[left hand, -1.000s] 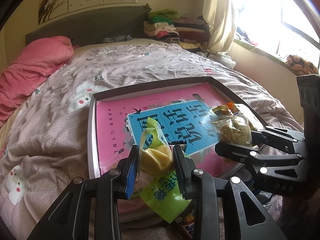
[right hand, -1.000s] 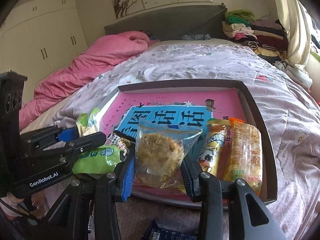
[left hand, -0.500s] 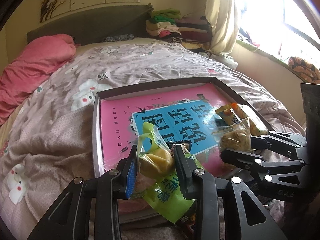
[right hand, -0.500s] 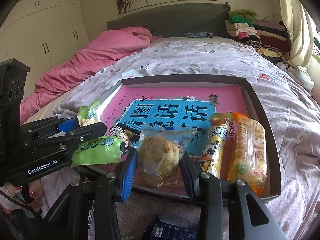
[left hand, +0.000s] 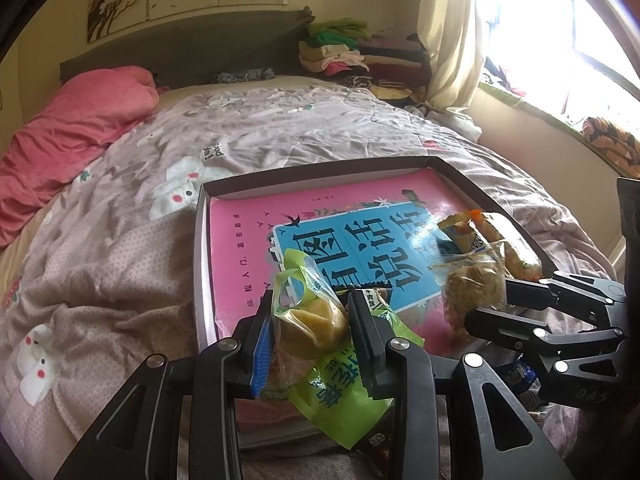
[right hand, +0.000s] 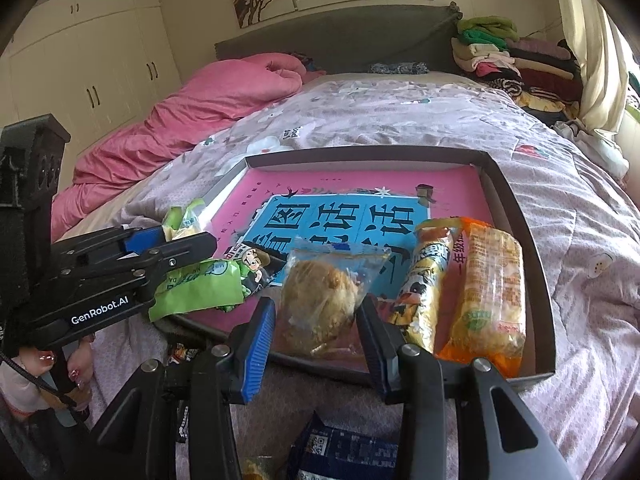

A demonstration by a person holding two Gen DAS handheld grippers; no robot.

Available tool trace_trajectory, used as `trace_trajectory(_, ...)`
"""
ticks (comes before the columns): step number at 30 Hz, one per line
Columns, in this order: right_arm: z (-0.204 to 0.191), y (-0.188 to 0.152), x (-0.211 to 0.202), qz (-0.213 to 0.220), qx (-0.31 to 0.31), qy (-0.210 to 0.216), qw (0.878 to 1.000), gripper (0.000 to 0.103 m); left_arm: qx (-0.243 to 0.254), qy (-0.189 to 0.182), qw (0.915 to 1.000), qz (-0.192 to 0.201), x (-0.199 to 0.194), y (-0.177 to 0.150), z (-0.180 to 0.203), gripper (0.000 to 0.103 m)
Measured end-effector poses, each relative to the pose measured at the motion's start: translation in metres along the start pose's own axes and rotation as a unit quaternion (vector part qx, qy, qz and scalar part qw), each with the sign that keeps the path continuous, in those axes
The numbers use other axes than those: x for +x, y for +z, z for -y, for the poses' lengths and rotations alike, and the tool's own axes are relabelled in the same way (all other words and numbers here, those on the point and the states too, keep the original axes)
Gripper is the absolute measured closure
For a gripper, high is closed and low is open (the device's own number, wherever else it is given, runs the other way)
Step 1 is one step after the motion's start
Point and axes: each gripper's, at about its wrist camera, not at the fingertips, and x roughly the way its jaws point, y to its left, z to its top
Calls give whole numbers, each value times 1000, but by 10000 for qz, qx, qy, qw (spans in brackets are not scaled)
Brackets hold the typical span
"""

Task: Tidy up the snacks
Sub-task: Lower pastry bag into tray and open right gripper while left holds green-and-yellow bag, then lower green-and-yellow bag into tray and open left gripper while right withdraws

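A shallow dark-rimmed tray (right hand: 516, 216) with a pink and blue printed bottom lies on the bed. My left gripper (left hand: 310, 330) is shut on a green-topped bag holding a yellow bun (left hand: 312, 320), over the tray's near left edge. My right gripper (right hand: 316, 320) has opened around a clear bag with a brown floss cake (right hand: 320, 304), which rests on the tray's near edge. A green packet (right hand: 200, 288) and a dark cartoon packet (right hand: 254, 266) lie at the tray's near left. A yellow tube snack (right hand: 424, 296) and an orange packet (right hand: 490, 292) lie at its right.
A dark blue packet (right hand: 344, 452) and other wrappers lie on the quilt below my right gripper. A pink duvet (right hand: 192, 112) is heaped at the far left. Folded clothes (right hand: 512, 60) are stacked by the headboard. The tray's far half is bare.
Both grippers moved down toward the tray's near edge. The right gripper's fingers spread and the floss cake bag now rests on the tray. The left still grips its bun bag.
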Motion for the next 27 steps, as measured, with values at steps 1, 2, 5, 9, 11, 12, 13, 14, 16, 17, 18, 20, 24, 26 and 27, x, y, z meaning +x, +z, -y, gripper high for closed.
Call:
trace_trajectory(1, 1, 0, -1, 2, 14, 2, 10000, 61, 8, -1, 10000, 3, 0, 0, 1, 66)
trace_trajectory(2, 1, -1, -2, 5, 20, -4, 10000, 61, 10, -7, 10000, -2, 0, 1, 1, 66)
trace_trajectory(5, 3, -1, -4, 16, 43, -10, 10000, 61, 10, -9, 10000, -2, 0, 1, 1, 66)
trace_trajectory(9, 4, -1, -6, 20, 64, 1, 10000, 61, 12, -21, 10000, -12, 0, 1, 1, 66)
trace_trajectory(11, 4, -1, -6, 19, 61, 16, 10000, 61, 18, -41, 10000, -21, 0, 0, 2, 65)
trace_trajectory(12, 4, -1, -6, 17, 52, 18, 10000, 61, 22, -52, 10000, -27, 0, 0, 3, 65)
trace_trajectory(13, 4, -1, -7, 21, 43, 17, 10000, 61, 33, -46, 10000, -27, 0, 0, 3, 64)
trace_trajectory(14, 3, -1, -7, 24, 36, 20, 10000, 61, 26, -56, 10000, -29, 0, 0, 3, 64)
trace_trajectory(16, 3, -2, -8, 37, 18, 19, 10000, 61, 6, -90, 9999, -46, 0, 0, 4, 62)
trace_trajectory(17, 2, -2, -8, 41, 15, 16, 10000, 61, 3, -90, 10000, -36, 0, 0, 5, 60)
trace_trajectory(18, 3, -2, -9, 46, 18, 20, 10000, 61, 7, -86, 10000, -5, -1, 0, 5, 57)
trace_trajectory(20, 3, -2, -9, 54, 26, 13, 10000, 61, 19, -81, 10000, -17, -1, 0, 5, 55)
trace_trajectory(24, 4, -3, -10, 56, 48, 2, 10000, 61, 3, -55, 10000, -32, -1, 1, 4, 54)
trace_trajectory(26, 4, -2, -10, 58, 57, -10, 10000, 61, 16, -20, 10000, -34, -2, 1, 3, 52)
trace_trajectory(27, 4, -2, -10, 62, 63, -7, 10000, 61, 18, -13, 10000, -33, -2, 1, 3, 51)
